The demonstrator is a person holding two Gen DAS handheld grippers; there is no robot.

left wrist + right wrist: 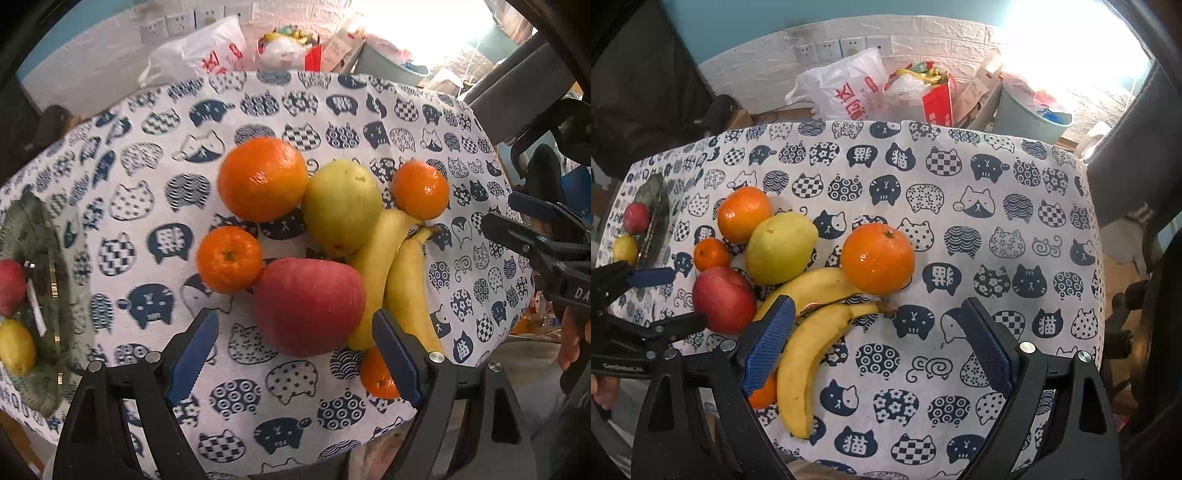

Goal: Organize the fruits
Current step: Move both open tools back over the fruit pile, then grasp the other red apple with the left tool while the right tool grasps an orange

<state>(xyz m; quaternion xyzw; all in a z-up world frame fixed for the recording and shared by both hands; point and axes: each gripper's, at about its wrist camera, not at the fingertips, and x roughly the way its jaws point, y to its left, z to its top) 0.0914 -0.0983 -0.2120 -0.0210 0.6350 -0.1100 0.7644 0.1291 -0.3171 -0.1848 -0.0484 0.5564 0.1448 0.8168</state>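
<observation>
1. On the counter (pixel 997 177), under a cat-print cloth, the fruit lies in one tight heap: a red apple (pixel 308 306), a pear (pixel 341 206), two bananas (pixel 809 354) and several oranges, most of them touching.
2. Left gripper (pixel 295 347) hangs spread over the apple, nothing between its pads. Right gripper (pixel 882 347) is spread too, one blue pad just beside the bananas, holding nothing.
3. Risk: closing on the apple could nudge the small orange (pixel 229 258) resting against it; round, glossy fruit rolls readily, and the heap sits near the counter's front edge.
4. Risk: another orange (pixel 376 376) lies half hidden behind the left gripper's pad, so a descending finger could knock it off.
5. Bananas are curved, soft and joined at the stem; a hard squeeze would likely bruise them.
6. Glass plate (pixel 33 236) at the far left already holds an apple and a lemon; its smooth surface may let fruit slide.
</observation>
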